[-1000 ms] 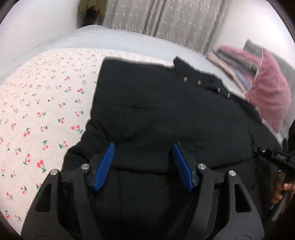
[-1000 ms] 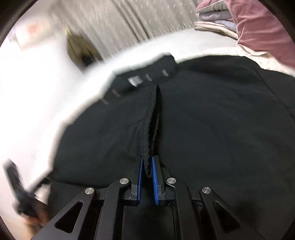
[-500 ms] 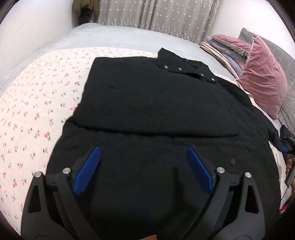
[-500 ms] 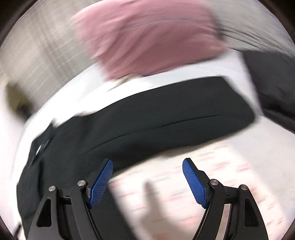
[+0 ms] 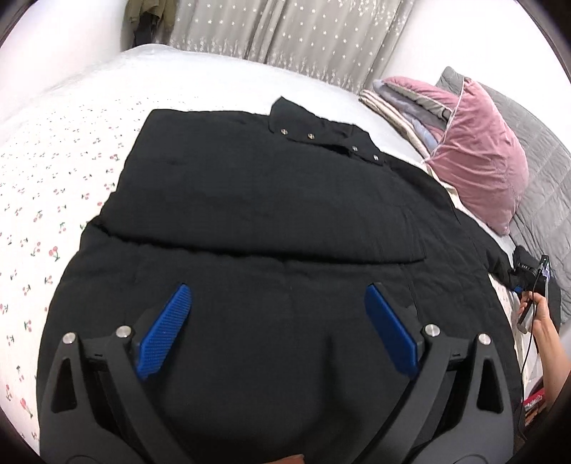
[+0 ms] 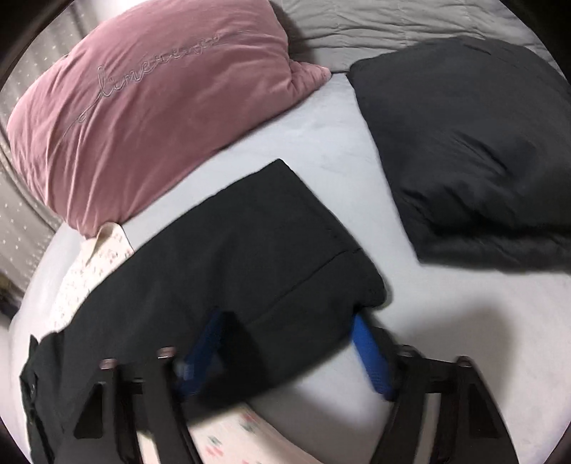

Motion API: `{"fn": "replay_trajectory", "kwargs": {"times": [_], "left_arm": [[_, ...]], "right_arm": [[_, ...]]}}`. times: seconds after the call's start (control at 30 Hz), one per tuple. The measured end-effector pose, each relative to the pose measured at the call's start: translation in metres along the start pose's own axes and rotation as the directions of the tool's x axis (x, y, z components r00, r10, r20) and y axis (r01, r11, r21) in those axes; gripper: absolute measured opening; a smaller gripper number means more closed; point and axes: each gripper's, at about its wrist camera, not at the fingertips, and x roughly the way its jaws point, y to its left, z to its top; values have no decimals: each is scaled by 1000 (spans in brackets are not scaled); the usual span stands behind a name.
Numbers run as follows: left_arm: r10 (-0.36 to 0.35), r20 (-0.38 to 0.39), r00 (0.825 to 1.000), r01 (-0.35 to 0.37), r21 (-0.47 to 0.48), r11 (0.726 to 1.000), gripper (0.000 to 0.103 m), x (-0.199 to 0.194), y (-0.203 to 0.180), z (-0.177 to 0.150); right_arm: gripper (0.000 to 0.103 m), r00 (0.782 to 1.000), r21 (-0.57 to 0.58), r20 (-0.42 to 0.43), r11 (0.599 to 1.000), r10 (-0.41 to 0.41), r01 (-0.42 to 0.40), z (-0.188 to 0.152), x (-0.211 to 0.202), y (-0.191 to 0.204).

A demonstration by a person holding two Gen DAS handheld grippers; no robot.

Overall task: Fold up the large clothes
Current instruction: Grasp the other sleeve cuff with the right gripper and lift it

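Observation:
A large black jacket (image 5: 271,200) lies spread on the bed, collar with metal snaps at the far end, one sleeve folded across its body. My left gripper (image 5: 276,321) is open and empty, hovering over the jacket's lower part. In the right wrist view the jacket's other sleeve (image 6: 249,250) stretches out onto the grey sheet. My right gripper (image 6: 285,339) is open, with the sleeve's cuff end lying between its blue pads (image 6: 369,353). The right gripper also shows at the far right in the left wrist view (image 5: 531,275).
A pink velvet pillow (image 6: 142,103) lies beyond the sleeve, a dark grey pillow (image 6: 474,160) to its right. Folded blankets (image 5: 403,103) are stacked by the pink pillow (image 5: 478,160). The cherry-print cover (image 5: 53,185) spreads to the left. Curtains (image 5: 285,32) hang behind.
My left gripper opened wide and drew back from the jacket. My right gripper let go of the jacket's front, swung right and came down open at the outstretched sleeve's cuff.

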Motion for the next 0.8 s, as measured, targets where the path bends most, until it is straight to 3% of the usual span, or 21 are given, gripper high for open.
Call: {"fn": "replay_trajectory", "kwargs": {"times": [0.03, 0.07, 0.17, 0.2, 0.27, 0.37, 0.57, 0.63, 0.8], "left_arm": [[-8, 8, 1000, 8, -10, 1000, 98, 0, 2, 2], [-13, 14, 1000, 13, -20, 1000, 98, 1, 3, 3], [-8, 19, 1000, 9, -26, 1000, 98, 2, 6, 5], [-2, 21, 1000, 2, -27, 1000, 98, 2, 7, 5], [12, 17, 1000, -11, -21, 1000, 98, 3, 9, 5], [29, 17, 999, -29, -14, 999, 98, 1, 11, 6], [13, 32, 999, -11, -55, 998, 98, -8, 23, 15], [3, 33, 999, 0, -79, 997, 98, -10, 26, 17], [-33, 42, 999, 39, -132, 991, 98, -19, 34, 20]], "right_arm": [[18, 1000, 1, -8, 1000, 21, -21, 3, 1, 4], [12, 999, -7, -5, 999, 52, -52, -2, -2, 12], [10, 993, -77, 120, 997, -8, 17, -8, -22, 19], [10, 994, -66, 83, 995, -74, 79, -7, -11, 11], [10, 996, 2, 22, 997, -81, 81, -9, 6, -2], [11, 992, -31, 97, 996, -75, 79, -12, -2, 10], [11, 960, -120, 266, 991, 86, -56, -8, -75, 37], [11, 945, -158, 298, 983, 133, -89, -1, -94, 67], [10, 888, -294, 368, 941, 274, -168, 0, -164, 130]]}}
